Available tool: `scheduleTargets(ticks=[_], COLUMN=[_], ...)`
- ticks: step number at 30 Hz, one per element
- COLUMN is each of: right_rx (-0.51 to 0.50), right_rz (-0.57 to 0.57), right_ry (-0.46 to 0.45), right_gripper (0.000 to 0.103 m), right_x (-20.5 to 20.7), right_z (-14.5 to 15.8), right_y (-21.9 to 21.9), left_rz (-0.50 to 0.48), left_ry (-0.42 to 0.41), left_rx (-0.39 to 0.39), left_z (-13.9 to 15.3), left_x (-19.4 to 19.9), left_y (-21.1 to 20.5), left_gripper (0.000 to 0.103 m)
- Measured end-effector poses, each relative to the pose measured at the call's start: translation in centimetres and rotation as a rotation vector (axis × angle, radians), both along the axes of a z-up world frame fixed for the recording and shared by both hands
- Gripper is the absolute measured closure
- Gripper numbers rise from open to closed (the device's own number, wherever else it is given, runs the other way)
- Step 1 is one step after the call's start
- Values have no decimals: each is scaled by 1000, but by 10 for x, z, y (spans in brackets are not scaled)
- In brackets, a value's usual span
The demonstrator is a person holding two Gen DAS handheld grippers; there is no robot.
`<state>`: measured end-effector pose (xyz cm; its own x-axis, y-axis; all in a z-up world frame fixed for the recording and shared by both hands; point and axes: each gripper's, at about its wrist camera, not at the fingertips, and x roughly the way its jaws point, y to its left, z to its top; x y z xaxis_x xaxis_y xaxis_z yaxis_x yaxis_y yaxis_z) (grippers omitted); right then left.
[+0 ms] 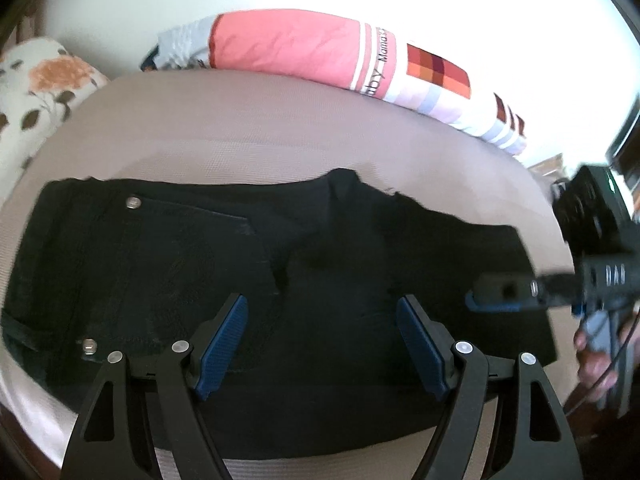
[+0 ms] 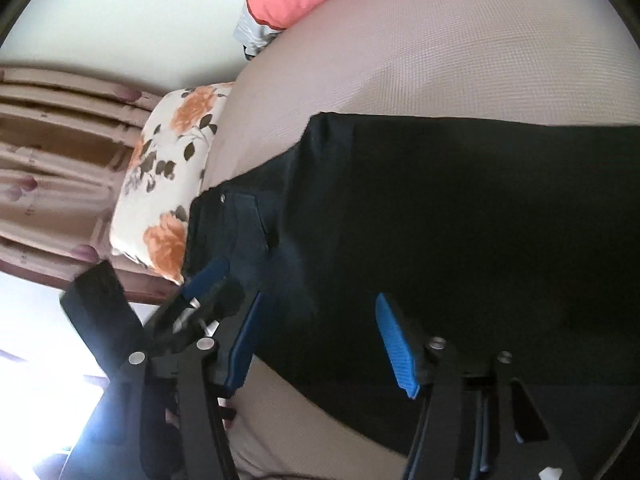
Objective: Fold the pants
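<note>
The black pants [image 1: 240, 264] lie folded into a broad rectangle on the beige mesh-textured bed [image 1: 248, 128], metal rivets and a pocket seam showing at one end, the far edge slightly frayed and uneven. The left tool [image 1: 322, 336] hangs over the cloth with its blue pads spread wide and nothing between them. The right tool [image 2: 316, 344] is also spread above the pants, pinching nothing. Bare bed surface runs free beyond the far edge up to a pink patterned pillow [image 1: 304, 48] and a floral pillow [image 1: 36, 92] at the side
</note>
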<state>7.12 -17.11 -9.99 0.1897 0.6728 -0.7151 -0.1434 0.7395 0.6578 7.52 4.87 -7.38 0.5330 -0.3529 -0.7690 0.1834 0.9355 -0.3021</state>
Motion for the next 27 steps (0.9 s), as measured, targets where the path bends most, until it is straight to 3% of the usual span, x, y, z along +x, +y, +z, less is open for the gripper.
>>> scheduleTargets(ticks=[4,7,12,17,27], right_rx=[-96,-100,-73,-28,26], right_rz=[-63,-124,-235,-314,-376], right_ry=[-57,-74,-75,-78,-71], right_gripper=[47,47,47,47,47], right_x=[-23,-33,-44,-48,-47], right_z=[11,14,15,13,9], right_y=[-24,-43,-72,-92,-110], left_rz=[-53,-102,-124,-127,-225], left_ry=[77,153,320,414,535], left_rx=[-78,-150,-258,-270,-384], left_z=[-5,-12,-30,-44,-54], left_x=[12,23,47,63,86], left_y=[-12,-25,-37,-37,-40], left_gripper=[26,28,46,63,63])
